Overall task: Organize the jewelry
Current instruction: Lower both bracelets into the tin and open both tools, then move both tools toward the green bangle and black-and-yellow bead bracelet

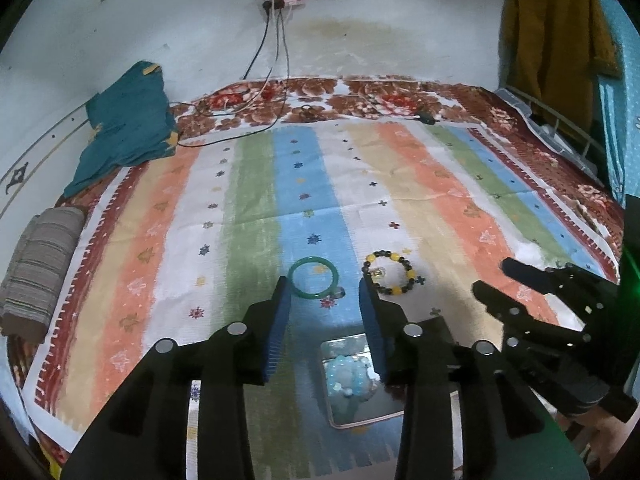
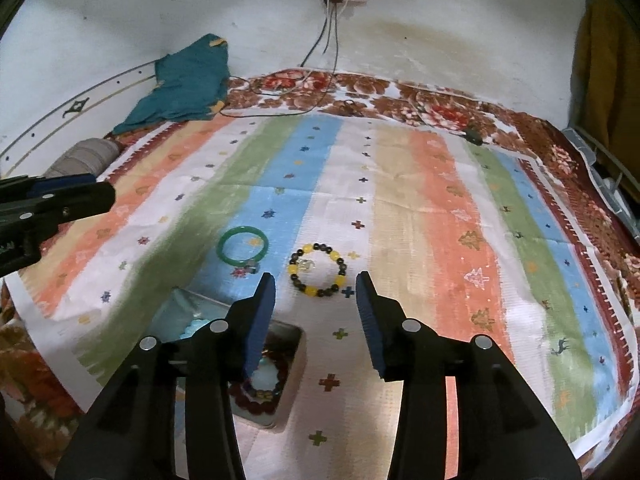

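A green bangle (image 1: 314, 279) and a yellow-and-dark beaded bracelet (image 1: 389, 273) lie side by side on the striped cloth (image 1: 240, 208). They also show in the right wrist view, bangle (image 2: 242, 249) and bracelet (image 2: 318, 269). My left gripper (image 1: 324, 292) is open and empty, just short of the bangle. My right gripper (image 2: 316, 288) is open and empty, just short of the beaded bracelet. A small metal tin (image 2: 296, 354) near me holds beaded bracelets; its open part with light blue beads (image 1: 352, 374) lies below the left gripper.
A teal cloth (image 1: 128, 128) and a rolled grey blanket (image 1: 40, 268) lie at the far left. Cables (image 1: 264, 92) run from a wall power strip onto the bed's back edge. The right gripper shows at the right of the left wrist view (image 1: 508, 284).
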Demonstrator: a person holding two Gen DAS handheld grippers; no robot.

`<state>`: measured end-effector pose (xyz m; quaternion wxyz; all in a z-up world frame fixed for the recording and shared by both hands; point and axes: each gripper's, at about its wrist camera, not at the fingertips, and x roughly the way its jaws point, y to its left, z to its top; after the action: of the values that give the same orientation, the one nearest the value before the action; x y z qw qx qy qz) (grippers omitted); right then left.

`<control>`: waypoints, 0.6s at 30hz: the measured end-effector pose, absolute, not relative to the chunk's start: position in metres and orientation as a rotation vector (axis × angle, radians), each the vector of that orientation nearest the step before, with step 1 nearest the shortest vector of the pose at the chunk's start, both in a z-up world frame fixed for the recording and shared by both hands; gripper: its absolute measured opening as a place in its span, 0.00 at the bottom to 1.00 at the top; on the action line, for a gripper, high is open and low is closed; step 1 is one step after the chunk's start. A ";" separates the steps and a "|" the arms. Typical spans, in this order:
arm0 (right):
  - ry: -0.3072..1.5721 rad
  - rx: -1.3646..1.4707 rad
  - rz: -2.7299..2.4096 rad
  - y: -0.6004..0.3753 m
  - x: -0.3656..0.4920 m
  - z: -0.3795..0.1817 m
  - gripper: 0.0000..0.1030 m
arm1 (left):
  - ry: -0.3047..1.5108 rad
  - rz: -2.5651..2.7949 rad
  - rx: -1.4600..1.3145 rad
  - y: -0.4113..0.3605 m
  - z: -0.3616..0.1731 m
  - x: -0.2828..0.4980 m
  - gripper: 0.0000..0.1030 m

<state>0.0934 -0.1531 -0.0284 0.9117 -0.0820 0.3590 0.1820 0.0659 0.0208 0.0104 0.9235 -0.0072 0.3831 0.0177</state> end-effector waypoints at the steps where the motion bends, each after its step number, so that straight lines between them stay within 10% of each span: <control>1: 0.744 -0.165 0.367 -0.154 0.096 -0.029 0.42 | 0.791 0.046 -0.015 0.022 0.009 0.068 0.39; 18: 0.775 -0.144 0.350 -0.159 0.113 -0.035 0.58 | 0.846 0.111 -0.007 0.035 -0.001 0.088 0.64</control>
<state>0.1134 -0.1593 -0.0353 0.9084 -0.0700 0.3755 0.1698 0.0875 0.0347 -0.0013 0.9103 -0.0035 0.4104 0.0537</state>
